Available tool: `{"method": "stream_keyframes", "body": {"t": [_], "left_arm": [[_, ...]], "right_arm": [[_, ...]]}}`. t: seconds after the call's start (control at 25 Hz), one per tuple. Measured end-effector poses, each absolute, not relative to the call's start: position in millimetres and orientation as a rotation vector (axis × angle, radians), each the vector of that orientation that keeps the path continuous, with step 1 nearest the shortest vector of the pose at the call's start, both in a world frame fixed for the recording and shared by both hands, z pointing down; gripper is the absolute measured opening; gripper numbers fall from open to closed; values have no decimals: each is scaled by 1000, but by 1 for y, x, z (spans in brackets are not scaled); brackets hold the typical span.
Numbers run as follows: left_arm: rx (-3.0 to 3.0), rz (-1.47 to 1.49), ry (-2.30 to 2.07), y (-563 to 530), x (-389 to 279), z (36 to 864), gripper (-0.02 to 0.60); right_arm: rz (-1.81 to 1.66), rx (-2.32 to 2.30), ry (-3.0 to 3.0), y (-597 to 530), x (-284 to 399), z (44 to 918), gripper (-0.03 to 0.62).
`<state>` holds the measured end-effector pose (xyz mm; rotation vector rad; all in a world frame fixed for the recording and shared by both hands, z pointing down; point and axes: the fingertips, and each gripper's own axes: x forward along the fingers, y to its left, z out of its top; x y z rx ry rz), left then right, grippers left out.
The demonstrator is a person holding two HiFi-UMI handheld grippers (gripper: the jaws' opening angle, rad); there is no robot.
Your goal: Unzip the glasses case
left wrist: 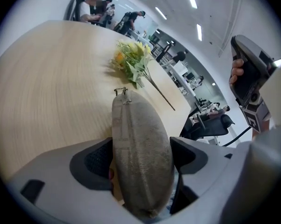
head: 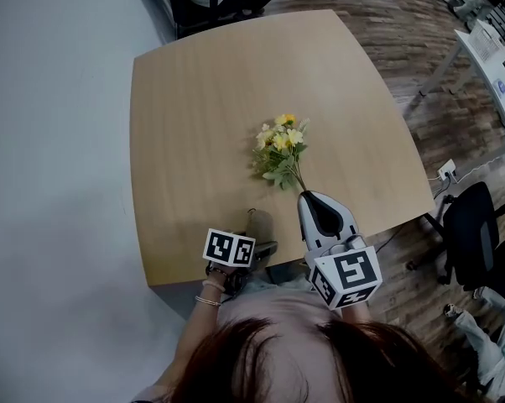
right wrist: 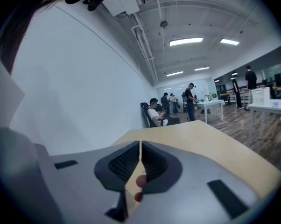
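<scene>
Two wide left fingers (left wrist: 96, 160) straddle glasses case (left wrist: 140, 157), lengthwise toward flowers (left wrist: 131, 57); right fingers (right wrist: 125, 164) closed.

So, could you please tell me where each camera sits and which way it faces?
Head view: on the person's head, looking down at the table, flowers and case; hair, left gripper, right gripper show.
Left gripper view: on the left gripper, facing across the table; the case between its open jaws.
Right gripper view: on the right gripper, facing over the table toward the wall; jaws together.
Head and left gripper views share the flowers.
</scene>
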<state>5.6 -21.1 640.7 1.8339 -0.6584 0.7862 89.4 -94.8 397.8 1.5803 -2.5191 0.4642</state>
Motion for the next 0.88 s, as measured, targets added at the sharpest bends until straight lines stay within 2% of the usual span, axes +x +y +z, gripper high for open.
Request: {"method": "stream_keyframes", "body": {"t": [0.2,0.44,0.88], "left_arm": [[1873,897,-580,-9,27,649,376],[1911,929,-542,-4,36,648,316],[2029,907,-671,-41,15,627,298]], "right_arm": [[468,1602,-2502,-95,98,400,17],[480,1630,-2475,-95,107,403,17],[511,1644,-2455,-107,101,407,17]]}}
